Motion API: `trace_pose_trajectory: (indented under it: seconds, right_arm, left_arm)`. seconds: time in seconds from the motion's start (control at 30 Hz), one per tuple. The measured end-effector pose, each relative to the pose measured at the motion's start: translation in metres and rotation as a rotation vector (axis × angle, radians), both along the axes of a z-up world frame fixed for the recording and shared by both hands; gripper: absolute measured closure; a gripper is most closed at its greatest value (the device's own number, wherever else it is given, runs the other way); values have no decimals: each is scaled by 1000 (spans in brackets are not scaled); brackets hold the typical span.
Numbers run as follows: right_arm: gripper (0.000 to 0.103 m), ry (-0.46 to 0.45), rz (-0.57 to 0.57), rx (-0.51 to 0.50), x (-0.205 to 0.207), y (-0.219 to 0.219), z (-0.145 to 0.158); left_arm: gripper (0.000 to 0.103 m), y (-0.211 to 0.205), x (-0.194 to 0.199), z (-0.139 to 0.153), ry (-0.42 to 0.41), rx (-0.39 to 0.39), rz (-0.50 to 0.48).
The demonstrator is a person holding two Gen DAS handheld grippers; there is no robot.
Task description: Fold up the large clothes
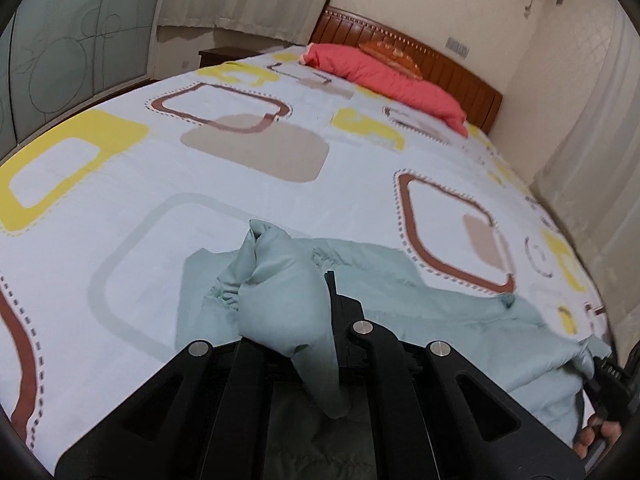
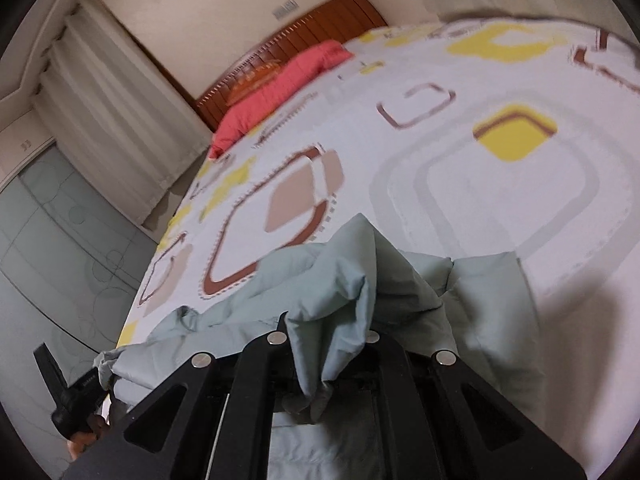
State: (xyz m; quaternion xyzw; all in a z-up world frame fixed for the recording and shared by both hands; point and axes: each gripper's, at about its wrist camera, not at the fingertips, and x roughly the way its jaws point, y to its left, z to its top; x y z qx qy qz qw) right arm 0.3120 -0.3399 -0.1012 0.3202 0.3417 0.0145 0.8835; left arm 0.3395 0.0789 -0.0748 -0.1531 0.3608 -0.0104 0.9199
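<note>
On bed (image 1: 200,184), both tools grip garment (image 1: 440,312), nightstand (image 1: 224,54) left-view only

My left wrist camera sits low over the foot of the bed (image 1: 240,152), close to the sheet, facing the headboard (image 1: 404,52) at about one o'clock. My right wrist camera is equally low and near, rolled sideways, with the headboard (image 2: 320,28) at about eleven o'clock. Both views share the patterned sheet, the red pillow (image 1: 384,76) (image 2: 280,88) and the pale green garment (image 1: 440,304) (image 2: 348,280) at six o'clock.
</note>
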Motion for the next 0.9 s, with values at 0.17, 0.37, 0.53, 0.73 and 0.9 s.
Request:
trace_pose_trajectory:
  seconds: [0.17,0.37,0.53,0.73,0.9]
  right_arm:
    - [89,34,15,14,6,1,-10]
    - [38,-16,1,-11,-7,1,8]
    - [38,-19,18,-24,-23,7,19]
    - [38,10,61,-153,-23,26,22]
    - [38,32,69,-204,-5,33,25]
  left_arm:
    - [98,-4,9,-8,24,25,-3]
    - [41,4,-3,8,-5,-1,27]
    - [39,8,-25,25,-33,-29,29]
    - [39,-4,-40,26,-18,12,-38]
    - [39,-8,-14,19,10,52,-40]
